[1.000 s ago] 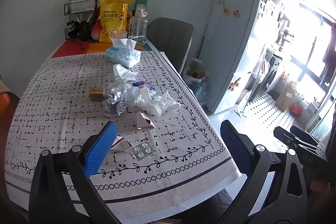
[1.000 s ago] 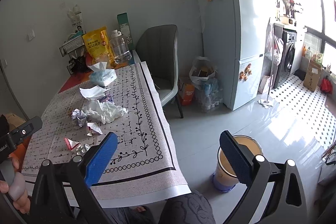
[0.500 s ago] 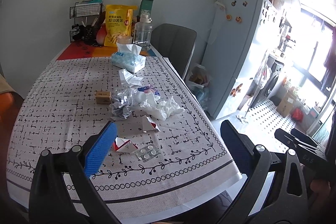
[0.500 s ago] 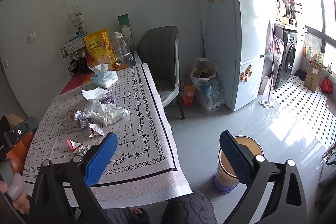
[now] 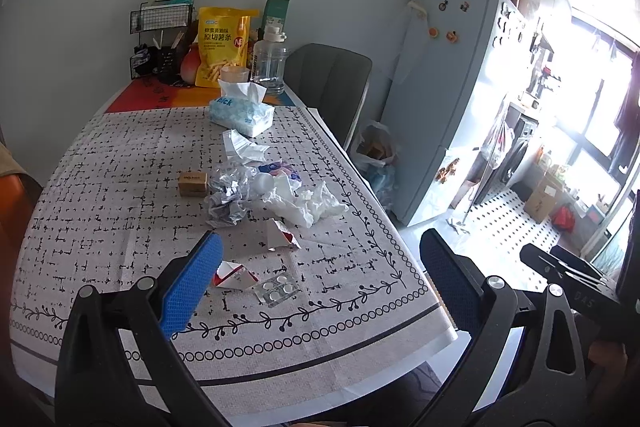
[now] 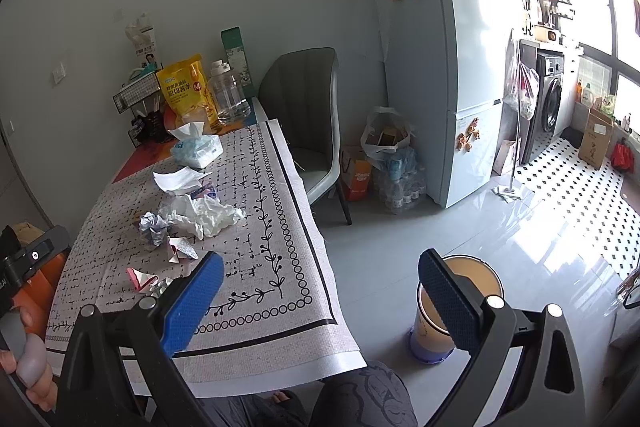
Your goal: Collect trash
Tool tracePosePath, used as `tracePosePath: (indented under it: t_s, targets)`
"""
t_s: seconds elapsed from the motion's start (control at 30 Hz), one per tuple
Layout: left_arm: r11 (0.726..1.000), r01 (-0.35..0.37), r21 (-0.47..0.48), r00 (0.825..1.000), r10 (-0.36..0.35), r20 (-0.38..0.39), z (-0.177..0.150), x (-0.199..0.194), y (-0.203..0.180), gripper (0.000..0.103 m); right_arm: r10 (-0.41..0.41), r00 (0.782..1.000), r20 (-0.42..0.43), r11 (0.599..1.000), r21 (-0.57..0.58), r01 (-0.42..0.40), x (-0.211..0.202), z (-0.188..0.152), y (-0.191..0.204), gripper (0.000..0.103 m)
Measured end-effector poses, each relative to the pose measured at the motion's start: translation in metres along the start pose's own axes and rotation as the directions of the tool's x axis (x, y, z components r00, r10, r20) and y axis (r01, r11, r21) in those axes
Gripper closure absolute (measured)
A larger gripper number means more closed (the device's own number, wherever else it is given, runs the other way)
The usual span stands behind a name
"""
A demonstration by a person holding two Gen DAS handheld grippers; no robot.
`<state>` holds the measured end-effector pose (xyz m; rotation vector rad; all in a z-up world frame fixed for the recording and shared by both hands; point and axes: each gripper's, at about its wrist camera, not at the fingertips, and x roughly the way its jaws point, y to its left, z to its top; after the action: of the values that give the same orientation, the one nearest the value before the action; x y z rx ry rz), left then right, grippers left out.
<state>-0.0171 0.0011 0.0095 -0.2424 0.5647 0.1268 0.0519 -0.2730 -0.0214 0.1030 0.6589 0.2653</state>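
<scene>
Trash lies on the patterned tablecloth [image 5: 120,187]: white crumpled tissues [image 5: 304,201], a ball of crumpled foil [image 5: 226,197], two red-and-white folded wrappers [image 5: 282,235] [image 5: 234,275], a pill blister [image 5: 276,291], a small brown box [image 5: 193,183] and a white paper [image 5: 242,147]. My left gripper [image 5: 320,267] hangs open over the table's near edge, nothing between its fingers. My right gripper [image 6: 320,283] is open too, held off the table's right corner above the floor. A tan trash bin [image 6: 452,311] stands on the floor behind its right finger.
A tissue pack [image 5: 242,111], yellow snack bag [image 5: 222,45], clear jug [image 5: 270,61] and wire rack [image 5: 160,27] stand at the table's far end. A grey chair [image 6: 304,123], bags and bottles [image 6: 390,159] and a fridge [image 6: 444,67] line the right side.
Both views have risen and tilted slightly, so the table items sit a little lower and further off. Both grippers stay open; no trash has moved.
</scene>
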Motion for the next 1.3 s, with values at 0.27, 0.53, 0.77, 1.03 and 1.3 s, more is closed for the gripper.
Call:
tracePosePath:
  t_s: [0.27, 0.53, 0.77, 1.03, 1.3]
  targets:
    - [1.000, -0.002, 0.006, 1.000, 0.002, 0.007, 0.002, -0.003, 0.000, 0.005, 0.019, 1.000, -0.008, 1.000, 0.012, -0.019, 0.003, -0.001, 0.001, 0.007]
    - [1.000, -0.005, -0.012, 1.000, 0.005, 0.020, 0.002, -0.003, 0.006, 0.005, 0.018, 1.000, -0.001, 1.000, -0.004, -0.018, 0.003, -0.002, 0.007, 0.007]
    - [1.000, 0.006, -0.015, 1.000, -0.006, 0.021, 0.003, -0.002, 0.010, 0.005, 0.041, 0.999, -0.010, 0.999, 0.006, -0.040, 0.009, 0.000, 0.010, 0.007]
    - [0.999, 0.000, -0.036, 1.000, 0.001, 0.011, 0.000, 0.011, 0.025, 0.005, 0.000, 1.000, 0.012, 1.000, 0.025, 0.000, 0.022, -0.001, 0.016, 0.007]
    - [0.994, -0.048, -0.097, 0.999, 0.046, -0.021, -0.007, 0.038, 0.066, 0.005, 0.028, 0.999, 0.028, 0.999, -0.025, -0.027, 0.057, -0.006, 0.034, 0.007]
